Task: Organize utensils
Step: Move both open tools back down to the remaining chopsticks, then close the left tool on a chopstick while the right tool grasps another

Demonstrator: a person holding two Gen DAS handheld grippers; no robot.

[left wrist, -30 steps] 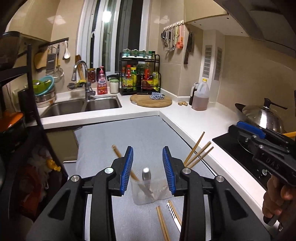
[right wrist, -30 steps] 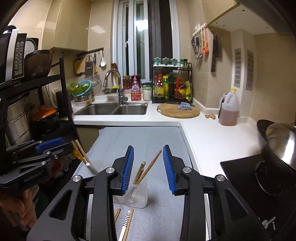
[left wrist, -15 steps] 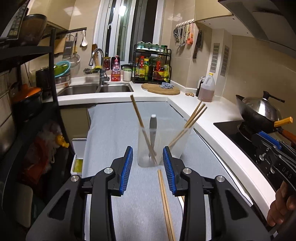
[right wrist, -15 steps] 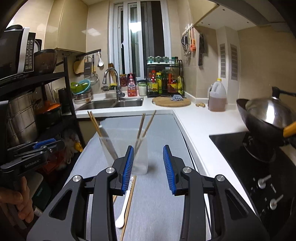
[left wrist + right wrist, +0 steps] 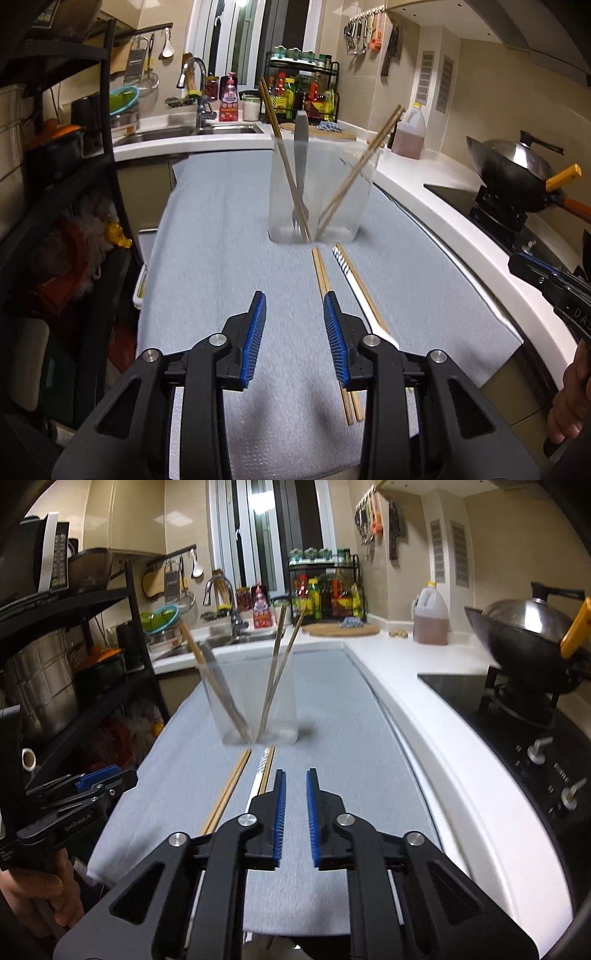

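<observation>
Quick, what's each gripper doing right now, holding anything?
Left gripper: jaws closing, nothing between them.
Right gripper: shut, nothing held.

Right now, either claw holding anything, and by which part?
Nothing held. Left claw closing on air; right claw nearly shut, empty. Chopsticks and spoon lie on the mat.

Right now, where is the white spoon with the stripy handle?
The white spoon lies flat on the grey mat, in front of the clear cup, between the loose chopsticks, right of centre in the left wrist view.

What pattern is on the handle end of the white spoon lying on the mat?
Dark blue and white diagonal stripes on the white spoon, which lies beside loose wooden chopsticks; clearest in the left wrist view.
</observation>
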